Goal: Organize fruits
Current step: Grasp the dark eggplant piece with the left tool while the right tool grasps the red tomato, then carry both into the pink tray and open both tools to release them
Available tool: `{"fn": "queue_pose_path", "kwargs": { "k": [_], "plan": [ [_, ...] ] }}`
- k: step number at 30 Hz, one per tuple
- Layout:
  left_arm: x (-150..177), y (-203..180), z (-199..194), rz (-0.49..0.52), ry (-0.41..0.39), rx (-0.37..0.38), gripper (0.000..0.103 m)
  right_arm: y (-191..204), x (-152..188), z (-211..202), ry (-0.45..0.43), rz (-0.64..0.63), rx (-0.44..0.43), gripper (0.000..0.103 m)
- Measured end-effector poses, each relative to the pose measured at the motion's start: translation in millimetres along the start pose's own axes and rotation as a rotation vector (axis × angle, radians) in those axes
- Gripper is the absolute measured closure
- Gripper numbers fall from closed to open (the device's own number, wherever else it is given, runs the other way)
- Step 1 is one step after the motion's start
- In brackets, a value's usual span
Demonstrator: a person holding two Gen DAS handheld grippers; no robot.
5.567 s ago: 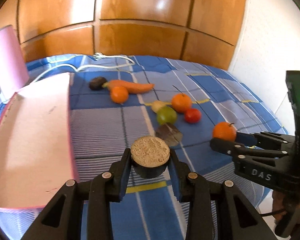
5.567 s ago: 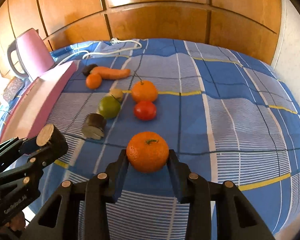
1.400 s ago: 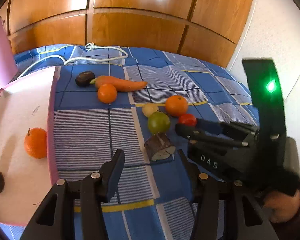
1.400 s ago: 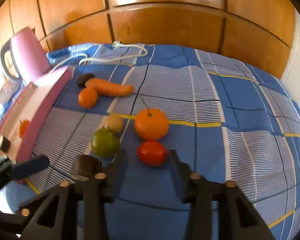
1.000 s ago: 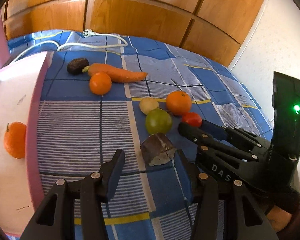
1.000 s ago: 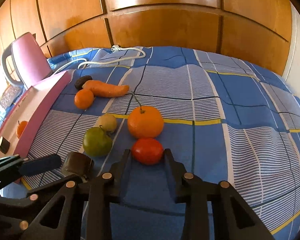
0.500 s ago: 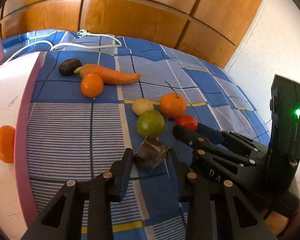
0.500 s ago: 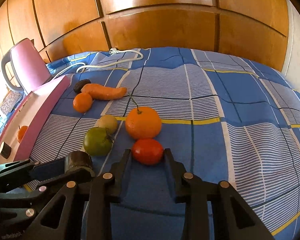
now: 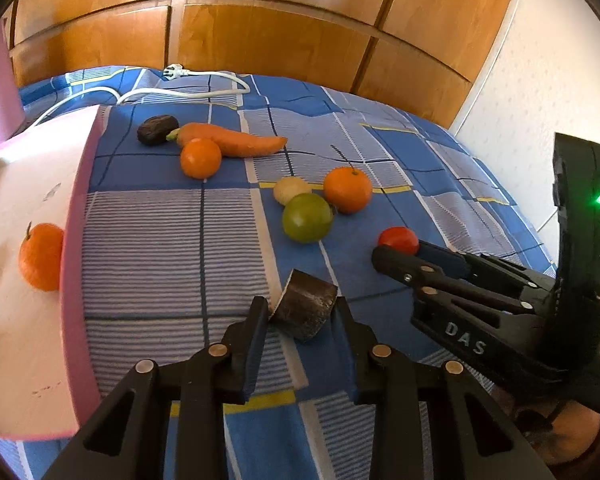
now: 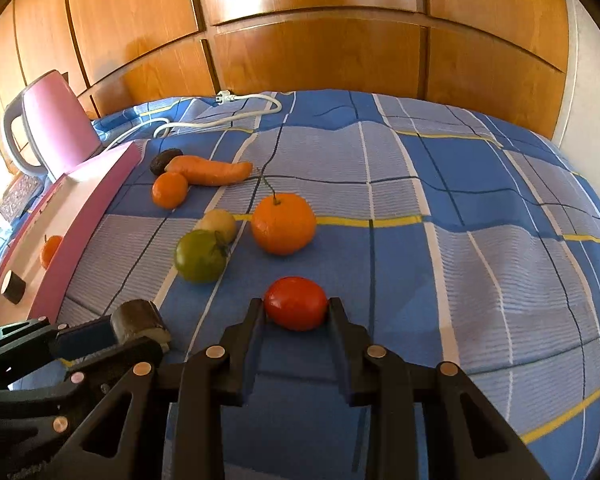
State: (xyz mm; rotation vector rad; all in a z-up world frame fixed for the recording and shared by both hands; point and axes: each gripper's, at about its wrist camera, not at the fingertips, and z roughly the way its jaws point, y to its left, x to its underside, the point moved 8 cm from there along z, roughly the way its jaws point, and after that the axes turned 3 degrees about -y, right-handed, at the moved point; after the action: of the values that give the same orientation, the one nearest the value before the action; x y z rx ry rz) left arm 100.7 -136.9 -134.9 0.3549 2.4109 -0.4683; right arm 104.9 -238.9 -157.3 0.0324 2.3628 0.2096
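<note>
Two grippers have closed in since a second ago: the left gripper (image 9: 302,312) now pinches the dark cut piece (image 9: 305,309) and the right gripper (image 10: 296,312) the red tomato (image 10: 296,302) on the bed (image 10: 480,240), ready for the pink tray (image 9: 24,184).

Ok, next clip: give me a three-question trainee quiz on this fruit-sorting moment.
1. True or false: the right tool is closed on the red tomato.
2. What sits between the left tool's fingers?
A. green tomato
B. dark cut chunk
C. carrot
3. Fill in: on the pink tray lies an ____ fruit.

Key: 1 true. 2 B, the dark cut chunk. 3 orange; the orange fruit rests near the tray's rim.
</note>
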Motion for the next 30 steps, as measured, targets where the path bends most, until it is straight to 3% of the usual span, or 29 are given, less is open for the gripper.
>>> {"fn": "queue_pose_path", "kwargs": {
  "k": [12, 30],
  "plan": [
    [2.3, 7.1, -21.0, 0.001, -0.034, -0.032, 0.071, 11.5, 18.9, -20.6, 0.036, -0.002, -0.017, 0.072],
    [-11.7, 22.0, -64.6, -0.035, -0.125, -0.078, 0.071, 46.9, 9.1, -39.6, 0.014, -0.060, -0.060, 0.072]
  ]
}}
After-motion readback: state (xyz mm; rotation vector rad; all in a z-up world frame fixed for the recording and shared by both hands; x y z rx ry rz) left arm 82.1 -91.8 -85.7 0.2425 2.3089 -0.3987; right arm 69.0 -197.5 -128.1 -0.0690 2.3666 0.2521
